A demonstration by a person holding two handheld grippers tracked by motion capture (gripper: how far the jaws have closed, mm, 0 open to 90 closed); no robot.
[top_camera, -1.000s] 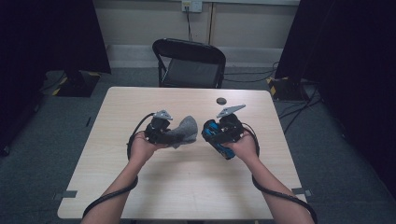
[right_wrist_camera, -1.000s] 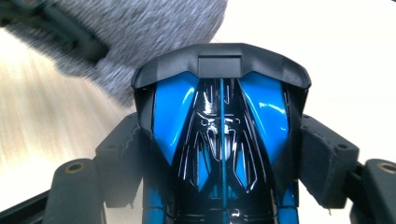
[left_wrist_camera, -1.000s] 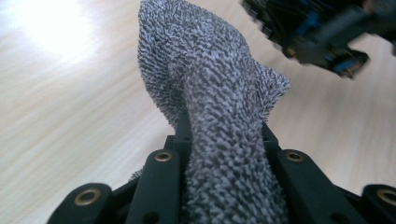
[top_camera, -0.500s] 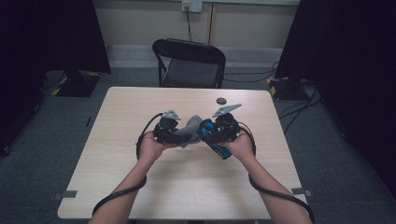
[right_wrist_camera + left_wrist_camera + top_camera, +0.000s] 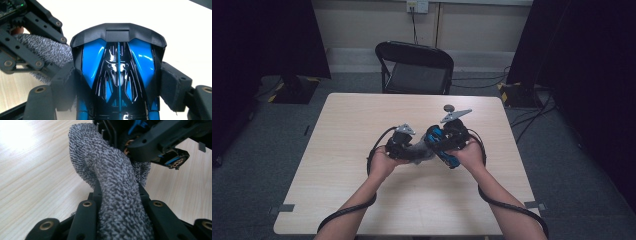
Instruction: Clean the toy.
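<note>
Above the middle of the table, the left gripper is clamping a grey cloth tightly between its closed jaws. The right gripper, just to its right, is gripping a blue-and-black toy car with jaws spread wide around the body. The cloth is touching the car's underside. A small dark disc is lying at the far edge.
</note>
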